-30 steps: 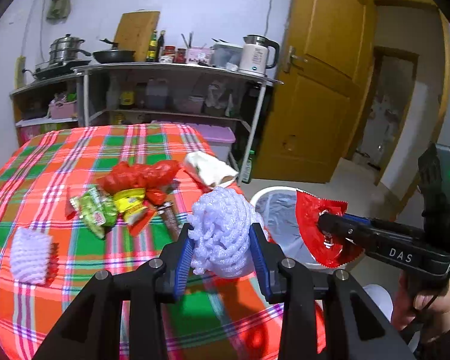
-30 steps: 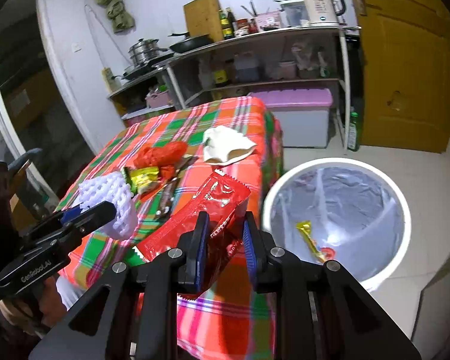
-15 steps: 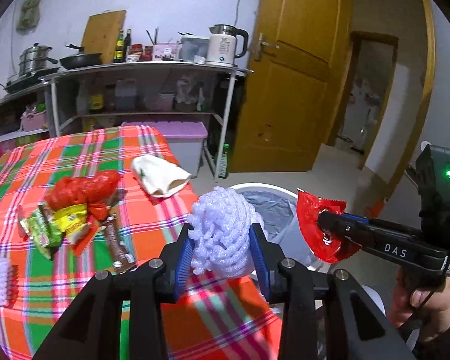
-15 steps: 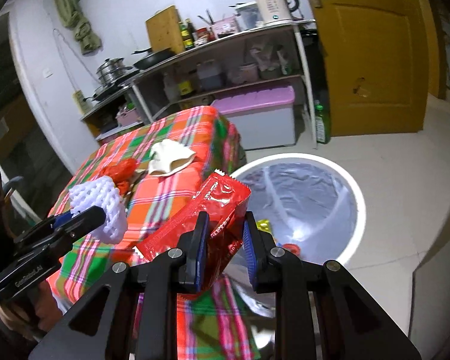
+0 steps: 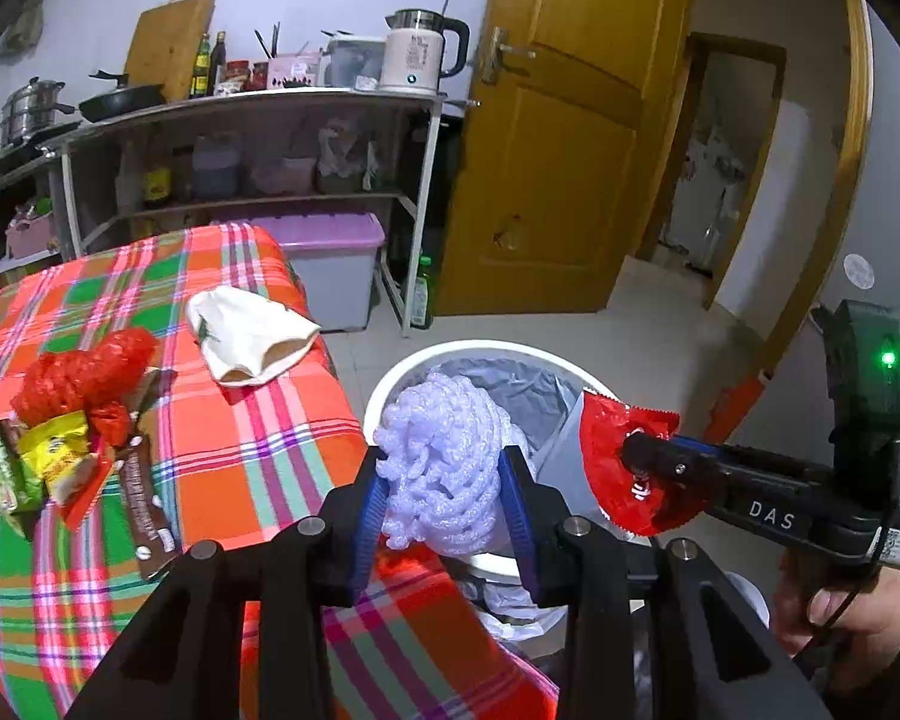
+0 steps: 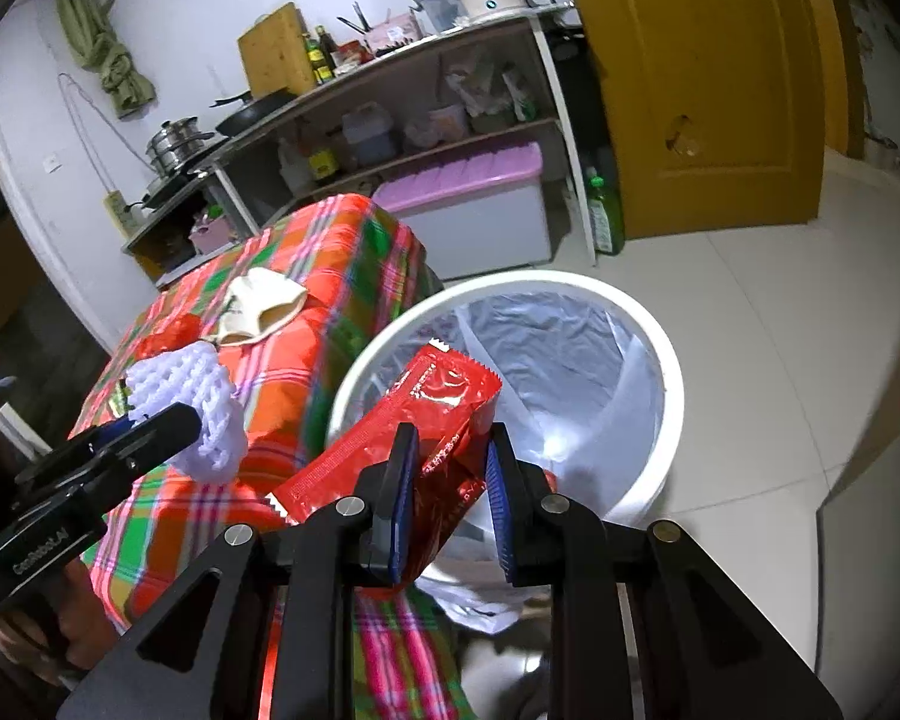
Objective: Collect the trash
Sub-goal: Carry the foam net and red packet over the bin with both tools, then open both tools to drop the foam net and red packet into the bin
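My left gripper (image 5: 444, 480) is shut on a white foam fruit net (image 5: 444, 462), held at the table's edge just before the white trash bin (image 5: 390, 378); the net also shows in the right wrist view (image 6: 192, 408). My right gripper (image 6: 450, 480) is shut on a red snack wrapper (image 6: 426, 420), held over the near rim of the bin (image 6: 660, 360), which has a grey liner. The wrapper shows in the left wrist view (image 5: 612, 468) too. More trash lies on the plaid table (image 5: 240, 450): a red plastic bag (image 5: 84, 372), yellow and green packets (image 5: 48, 462), a brown wrapper (image 5: 144, 510).
A cream cloth (image 5: 246, 336) lies near the table's far corner. Behind stand a metal shelf (image 5: 258, 114) with a kettle (image 5: 420, 54) and pans, a purple-lidded box (image 5: 330, 264), a green bottle (image 5: 423, 300) and a wooden door (image 5: 570, 150).
Both grippers have swung right with their loads, from over the table toward the bin. The bin is nearer and larger in both views.
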